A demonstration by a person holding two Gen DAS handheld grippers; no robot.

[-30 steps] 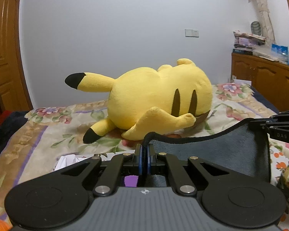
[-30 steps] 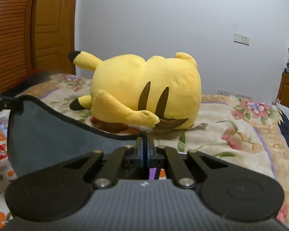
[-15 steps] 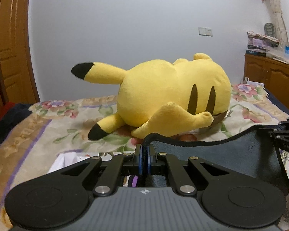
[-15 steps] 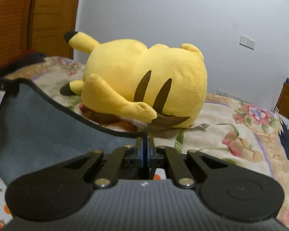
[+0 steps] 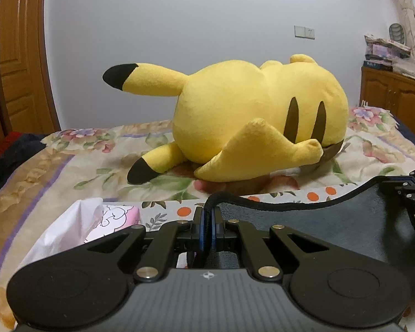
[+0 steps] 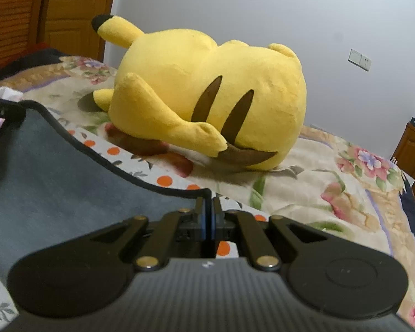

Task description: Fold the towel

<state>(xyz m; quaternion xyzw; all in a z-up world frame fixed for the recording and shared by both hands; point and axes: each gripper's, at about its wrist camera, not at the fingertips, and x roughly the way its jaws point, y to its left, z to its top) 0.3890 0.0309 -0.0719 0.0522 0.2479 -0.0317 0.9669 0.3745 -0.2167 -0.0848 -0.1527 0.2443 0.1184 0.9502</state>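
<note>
Left gripper (image 5: 207, 215) & right gripper (image 6: 207, 207) pinched on grey towel (image 6: 55, 182) corners, yellow plush (image 5: 251, 116) behind, no legible text

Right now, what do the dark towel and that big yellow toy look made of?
Towel: probably soft microfibre or fleece, a matte grey-blue nap with a stitched black edge, sagging limply between the corners.
Yellow toy: plush fabric, short fuzzy matte pile, seemingly stuffed given its rounded bulging shape.

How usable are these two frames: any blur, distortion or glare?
Left wrist view: sharp, fisheye bends the door frame, even indoor light, no glare. Right wrist view: softer, the gripper body and towel slightly blurred, the plush toy clear, its shadow soft on the bedspread.
</note>
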